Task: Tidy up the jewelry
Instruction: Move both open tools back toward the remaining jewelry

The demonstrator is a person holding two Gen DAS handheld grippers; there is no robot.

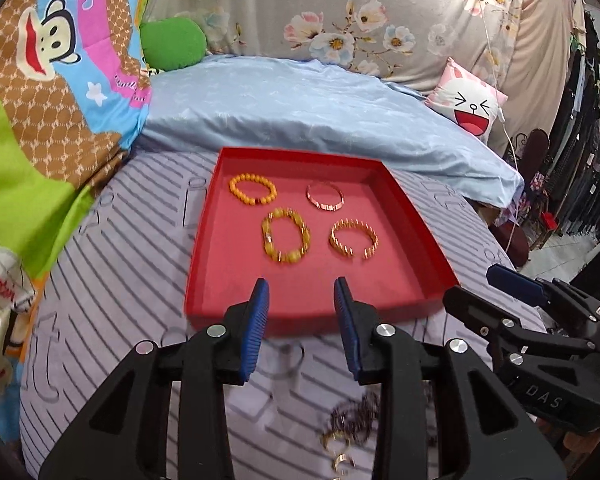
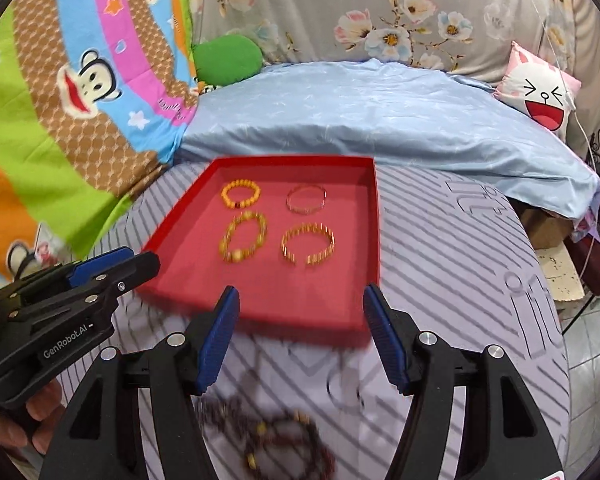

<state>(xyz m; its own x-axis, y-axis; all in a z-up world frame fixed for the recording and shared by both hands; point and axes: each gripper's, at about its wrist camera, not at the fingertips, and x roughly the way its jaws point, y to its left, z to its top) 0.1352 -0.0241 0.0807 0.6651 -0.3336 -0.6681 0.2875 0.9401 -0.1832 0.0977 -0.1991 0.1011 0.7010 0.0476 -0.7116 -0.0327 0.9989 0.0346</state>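
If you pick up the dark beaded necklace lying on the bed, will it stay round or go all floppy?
Probably floppy: the dark beaded necklace lies in loose, uneven loops on the striped bedsheet, so it looks strung, not stiff. Gripped at one spot, the rest would likely dangle and swing. Its small round beads might slip between the fingers. The picture is blurry there, so this is a guess.

Four bracelets (image 1: 302, 222) crowd the shallow red cardboard tray's (image 1: 416, 216) upper half; its lower-frame floor lies open.

Bright, even light; strong fisheye warp w/ dark corners (foreground motion-blurred).
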